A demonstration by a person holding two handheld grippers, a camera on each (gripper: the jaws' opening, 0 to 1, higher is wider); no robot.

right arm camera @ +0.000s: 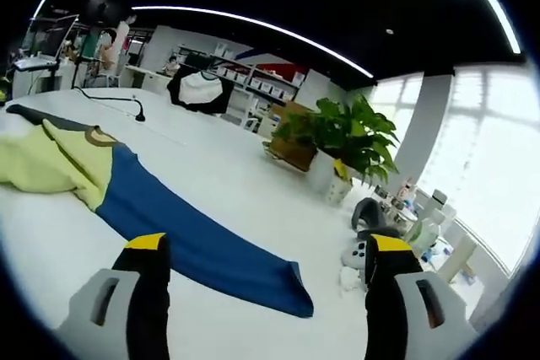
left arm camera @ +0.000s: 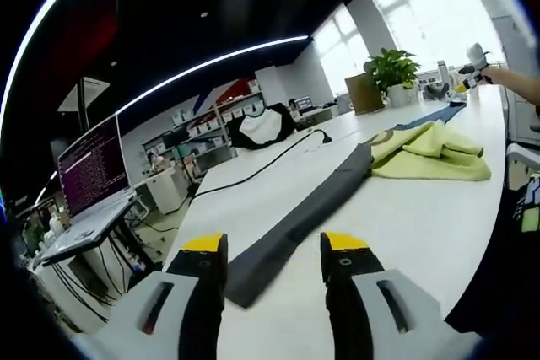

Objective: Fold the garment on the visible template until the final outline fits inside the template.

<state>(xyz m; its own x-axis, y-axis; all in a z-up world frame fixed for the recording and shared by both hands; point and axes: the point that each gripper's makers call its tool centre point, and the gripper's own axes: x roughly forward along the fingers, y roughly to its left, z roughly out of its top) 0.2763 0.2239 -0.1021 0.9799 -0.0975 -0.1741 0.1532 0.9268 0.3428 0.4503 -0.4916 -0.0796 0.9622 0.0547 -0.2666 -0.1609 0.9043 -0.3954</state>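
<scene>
White table [left arm camera: 405, 208], yellow garment [left arm camera: 434, 153], gaping claws

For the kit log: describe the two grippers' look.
Left gripper: two black jaws with yellow tips, rising from light grey bodies with dark slots. Right gripper: the same build, black jaws, yellow tips, grey slotted bodies. No cables or markings visible on either.

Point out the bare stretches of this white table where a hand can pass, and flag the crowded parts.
Free: the table between the grey strip and its near edge, and the span between the blue strip and the potted plant. Crowded: the yellow garment heaped mid-table, the black cable, and the bottles beyond the plant.
</scene>
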